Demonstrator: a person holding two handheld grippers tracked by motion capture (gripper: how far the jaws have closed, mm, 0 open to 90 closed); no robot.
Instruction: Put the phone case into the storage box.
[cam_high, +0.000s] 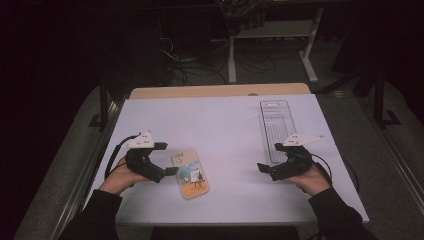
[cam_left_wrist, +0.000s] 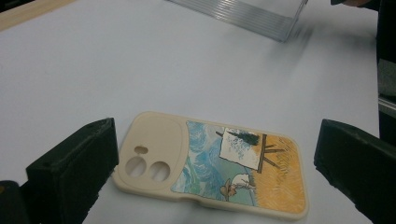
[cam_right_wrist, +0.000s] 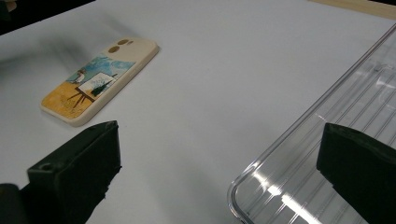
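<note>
A cream phone case (cam_high: 190, 173) with a painted picture on its back lies flat, picture side up, on the white table (cam_high: 220, 125). My left gripper (cam_high: 167, 159) stands open just left of it. In the left gripper view the phone case (cam_left_wrist: 210, 168) lies ahead between the wide-apart jaws of the left gripper (cam_left_wrist: 217, 135), untouched. A clear ribbed phone case (cam_high: 277, 130) lies at the right. My right gripper (cam_high: 270, 157) is open at its near end. In the right gripper view the right gripper (cam_right_wrist: 219, 135) holds nothing, with the clear case (cam_right_wrist: 303, 186) near one jaw and the cream case (cam_right_wrist: 100, 79) farther off.
A wooden strip (cam_high: 220, 91) runs along the table's far edge. Beyond it, white desk legs (cam_high: 232, 60) and loose cables (cam_high: 200, 65) sit on the dark floor. The person's dark sleeves (cam_high: 335, 215) come in from the bottom.
</note>
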